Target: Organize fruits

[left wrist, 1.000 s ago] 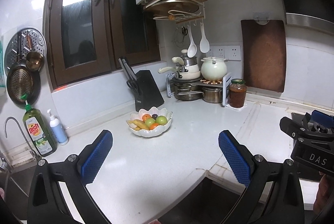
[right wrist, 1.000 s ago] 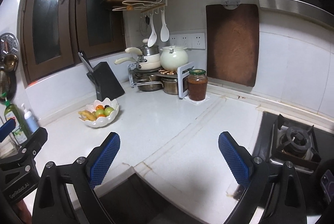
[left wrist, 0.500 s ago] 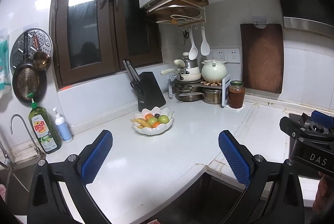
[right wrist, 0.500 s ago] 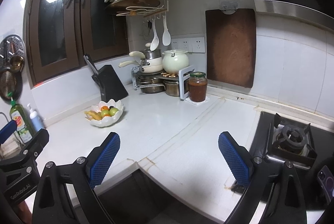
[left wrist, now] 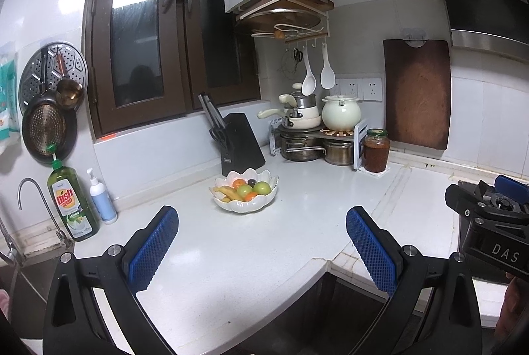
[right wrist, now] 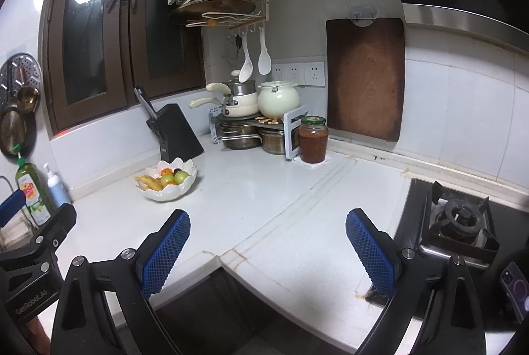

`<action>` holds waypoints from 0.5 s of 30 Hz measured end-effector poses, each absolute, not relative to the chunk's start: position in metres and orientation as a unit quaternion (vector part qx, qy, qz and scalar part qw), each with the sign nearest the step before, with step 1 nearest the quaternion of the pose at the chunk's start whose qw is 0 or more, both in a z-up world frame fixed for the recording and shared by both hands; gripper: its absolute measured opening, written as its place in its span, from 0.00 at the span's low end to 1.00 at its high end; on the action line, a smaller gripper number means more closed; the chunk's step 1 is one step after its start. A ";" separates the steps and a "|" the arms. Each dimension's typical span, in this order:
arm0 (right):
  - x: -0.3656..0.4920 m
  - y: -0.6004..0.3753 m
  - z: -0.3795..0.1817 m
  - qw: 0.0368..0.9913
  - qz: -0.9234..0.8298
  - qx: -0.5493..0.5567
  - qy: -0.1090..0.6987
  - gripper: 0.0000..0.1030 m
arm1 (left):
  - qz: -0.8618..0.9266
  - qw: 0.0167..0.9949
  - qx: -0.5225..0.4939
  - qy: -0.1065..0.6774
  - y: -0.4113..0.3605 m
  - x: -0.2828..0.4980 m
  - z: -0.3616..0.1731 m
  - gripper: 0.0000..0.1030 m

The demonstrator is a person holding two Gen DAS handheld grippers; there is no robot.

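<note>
A white petal-shaped fruit bowl (left wrist: 246, 206) stands on the white counter near the corner. It holds bananas (left wrist: 228, 193), two green fruits (left wrist: 261, 188), oranges and a dark fruit. It also shows in the right wrist view (right wrist: 170, 191). My left gripper (left wrist: 263, 249) is open and empty, well short of the bowl, above the counter's front edge. My right gripper (right wrist: 267, 250) is open and empty, to the right of the bowl and far from it.
A black knife block (left wrist: 239, 145) stands behind the bowl. A pot rack (left wrist: 310, 136) and a sauce jar (left wrist: 376, 150) fill the corner. Dish soap (left wrist: 71, 202) and a faucet stand at left. A gas stove (right wrist: 459, 222) lies at right.
Both grippers have pulled back and risen a little from the counter; the bowl looks smaller and lower in both views. The jaws stay open.
</note>
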State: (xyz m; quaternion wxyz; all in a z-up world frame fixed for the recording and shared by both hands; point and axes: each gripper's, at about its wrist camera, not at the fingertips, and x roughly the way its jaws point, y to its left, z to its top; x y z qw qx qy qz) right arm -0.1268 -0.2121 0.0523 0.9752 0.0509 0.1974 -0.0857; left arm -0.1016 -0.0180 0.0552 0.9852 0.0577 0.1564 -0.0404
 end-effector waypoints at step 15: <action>-0.123 -0.211 0.052 0.975 -0.086 0.049 0.200 0.93 | -0.043 0.984 0.057 0.161 -0.016 -0.098 0.055 1.00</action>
